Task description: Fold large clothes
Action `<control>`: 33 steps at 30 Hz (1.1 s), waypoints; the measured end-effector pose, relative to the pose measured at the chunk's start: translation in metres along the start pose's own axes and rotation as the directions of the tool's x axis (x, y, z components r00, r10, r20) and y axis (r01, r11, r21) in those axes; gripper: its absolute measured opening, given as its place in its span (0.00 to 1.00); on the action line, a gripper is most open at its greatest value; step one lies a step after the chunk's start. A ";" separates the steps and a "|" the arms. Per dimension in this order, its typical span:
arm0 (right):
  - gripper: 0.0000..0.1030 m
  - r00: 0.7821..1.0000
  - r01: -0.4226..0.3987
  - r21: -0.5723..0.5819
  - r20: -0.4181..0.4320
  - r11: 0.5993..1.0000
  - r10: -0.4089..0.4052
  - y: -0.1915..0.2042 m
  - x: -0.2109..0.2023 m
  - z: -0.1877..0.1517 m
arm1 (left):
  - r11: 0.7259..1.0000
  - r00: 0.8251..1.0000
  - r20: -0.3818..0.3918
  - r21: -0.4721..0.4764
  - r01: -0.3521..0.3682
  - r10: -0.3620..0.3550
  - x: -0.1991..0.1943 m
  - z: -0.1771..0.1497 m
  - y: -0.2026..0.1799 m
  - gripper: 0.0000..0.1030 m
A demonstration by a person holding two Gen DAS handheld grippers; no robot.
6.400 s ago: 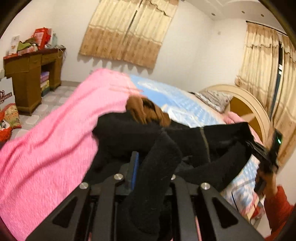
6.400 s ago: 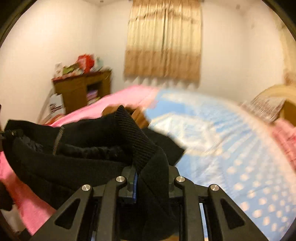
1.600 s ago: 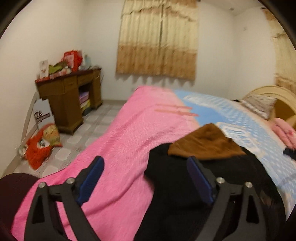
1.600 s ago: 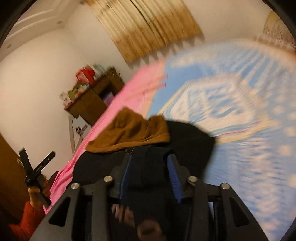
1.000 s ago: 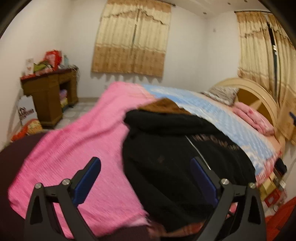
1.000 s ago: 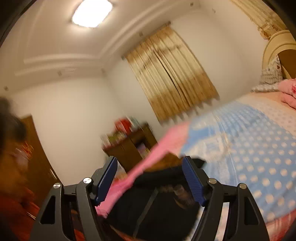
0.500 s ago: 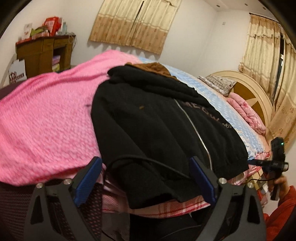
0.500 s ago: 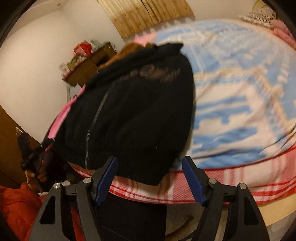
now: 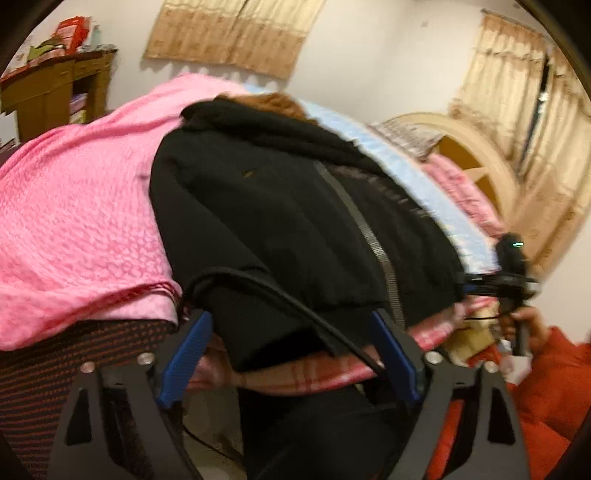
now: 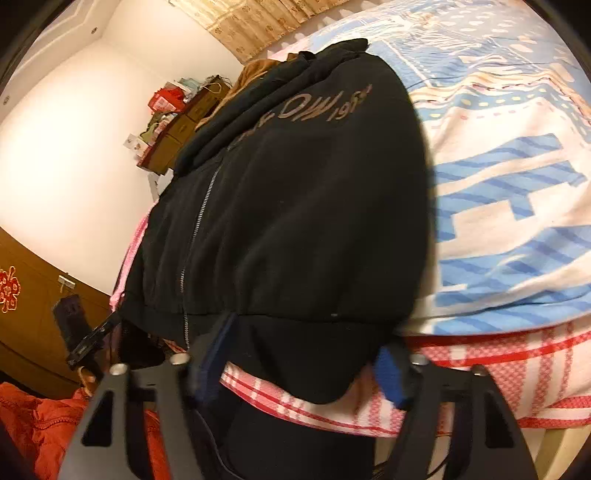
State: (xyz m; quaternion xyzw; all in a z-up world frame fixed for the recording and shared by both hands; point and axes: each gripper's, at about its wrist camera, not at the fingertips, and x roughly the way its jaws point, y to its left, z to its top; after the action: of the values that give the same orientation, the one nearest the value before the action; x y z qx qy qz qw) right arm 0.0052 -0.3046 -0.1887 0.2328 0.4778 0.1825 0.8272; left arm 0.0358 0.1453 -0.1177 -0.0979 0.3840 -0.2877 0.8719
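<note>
Your left gripper (image 9: 291, 354) and right gripper (image 10: 299, 363) are both closing around the black jacket's (image 10: 295, 192) hem, which overhangs the bed edge (image 10: 498, 354); pads not yet pressing. Jacket lies flat, zipper up, bottom fold not started. Beyond it, blue sheet (image 10: 517, 166) offers clear room.

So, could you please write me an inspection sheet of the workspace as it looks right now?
Surface: bed with blue patterned sheet; pink blanket on one side.
Job's things: black zip jacket spread flat, hem overhanging the bed edge; brown garment beyond its collar.
Clutter: nothing seen on the bed besides these.
Grippers: left tool and right tool both closing around the hem, pads not yet pressing.
Cables: black cable across the hem.
Surroundings: wooden desk, curtains, headboard.
</note>
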 end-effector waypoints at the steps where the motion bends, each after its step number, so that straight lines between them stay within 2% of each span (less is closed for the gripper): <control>1: 0.56 1.000 -0.009 0.005 -0.004 1.000 0.009 -0.002 -0.002 -0.001 | 1.000 1.000 0.009 0.027 0.011 -0.011 -0.015 0.000 -0.001 0.84; 2: 0.55 1.000 -0.020 0.015 -0.007 1.000 0.020 -0.005 -0.003 -0.001 | 0.997 1.000 0.020 0.071 -0.004 0.003 -0.036 0.000 -0.002 0.84; 4: 0.55 0.999 -0.036 0.025 -0.011 0.999 0.037 -0.005 -0.005 -0.005 | 0.983 0.997 0.012 0.167 -0.078 0.077 -0.073 -0.003 -0.002 0.86; 5: 0.55 0.999 -0.040 0.020 -0.014 0.999 0.040 -0.005 -0.006 -0.005 | 0.959 0.987 -0.020 0.240 -0.150 0.159 -0.094 -0.006 -0.002 0.86; 7: 0.56 0.999 -0.043 0.010 -0.023 0.999 0.044 -0.003 -0.005 -0.008 | 0.885 0.936 -0.062 0.353 -0.305 0.347 -0.117 -0.010 0.000 0.86; 9: 0.56 0.998 -0.048 0.010 -0.028 0.999 0.048 -0.003 -0.003 -0.006 | 0.808 0.867 -0.068 0.406 -0.427 0.493 -0.137 -0.009 0.007 0.86; 10: 0.56 0.998 -0.051 0.012 -0.031 0.999 0.051 -0.004 -0.002 -0.004 | 0.800 0.856 -0.063 0.396 -0.450 0.513 -0.144 -0.004 0.009 0.86; 12: 0.56 0.998 -0.059 0.021 -0.028 0.998 0.060 -0.004 -0.001 -0.003 | 0.824 0.875 -0.015 0.342 -0.451 0.484 -0.150 0.008 0.008 0.87; 13: 0.56 0.998 -0.064 0.026 -0.024 0.998 0.065 -0.004 -0.002 -0.003 | 0.852 0.894 0.006 0.302 -0.428 0.447 -0.147 0.014 0.007 0.90; 16: 0.55 0.997 -0.071 0.037 -0.006 0.997 0.071 -0.003 -0.004 -0.006 | 0.926 0.951 0.021 0.221 -0.306 0.309 -0.106 0.024 -0.003 0.92; 18: 0.55 0.998 -0.064 0.034 0.001 0.997 0.064 -0.001 -0.004 -0.008 | 0.956 0.968 -0.027 0.165 -0.241 0.249 -0.070 0.023 -0.004 0.88; 19: 0.55 0.998 -0.056 0.026 0.002 0.998 0.056 0.001 -0.003 -0.008 | 0.965 0.971 -0.051 0.132 -0.225 0.233 -0.052 0.022 -0.003 0.69; 20: 0.55 0.999 -0.046 0.018 0.001 0.999 0.046 0.003 -0.003 -0.008 | 0.968 0.967 -0.080 0.098 -0.232 0.240 -0.031 0.019 -0.002 0.56; 21: 0.54 1.000 -0.031 0.002 -0.002 1.000 0.031 0.006 -0.003 -0.009 | 0.967 0.961 -0.116 0.075 -0.243 0.251 -0.016 0.019 -0.001 0.32; 22: 0.53 1.000 -0.014 -0.016 -0.006 1.000 0.014 0.009 -0.003 -0.009 | 0.966 0.954 -0.155 0.043 -0.254 0.258 -0.002 0.017 0.001 0.28; 25: 0.46 1.000 0.024 -0.041 -0.017 0.999 -0.024 0.013 -0.003 -0.008 | 0.967 0.955 -0.167 -0.017 -0.253 0.247 0.009 0.011 0.003 0.33; 26: 0.38 0.999 0.038 -0.046 -0.021 0.998 -0.039 0.013 -0.003 -0.008 | 0.967 0.955 -0.166 -0.021 -0.252 0.245 0.010 0.012 0.003 0.35; 27: 0.33 0.999 0.045 -0.050 -0.028 0.998 -0.047 0.013 -0.003 -0.008 | 0.970 0.957 -0.175 -0.029 -0.241 0.232 0.007 0.009 0.003 0.41; 30: 0.31 0.999 0.023 -0.050 -0.040 0.998 -0.025 0.012 -0.002 -0.007 | 0.985 0.973 -0.159 -0.017 -0.174 0.170 -0.010 0.009 0.000 0.53; 32: 0.31 0.999 0.008 -0.033 -0.044 0.999 -0.009 0.008 -0.001 -0.006 | 0.994 0.985 -0.133 -0.006 -0.114 0.112 -0.027 0.007 -0.002 0.67; 33: 0.31 0.999 0.000 -0.024 -0.044 1.000 -0.001 0.006 0.000 -0.006 | 0.997 0.989 -0.123 -0.004 -0.081 0.079 -0.036 0.006 -0.002 0.78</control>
State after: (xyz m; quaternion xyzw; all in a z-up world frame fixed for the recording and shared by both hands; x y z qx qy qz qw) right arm -0.0001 -0.2988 -0.1880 0.2187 0.4937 0.1933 0.8192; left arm 0.0202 0.1635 -0.0904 -0.0683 0.4418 -0.2563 0.8570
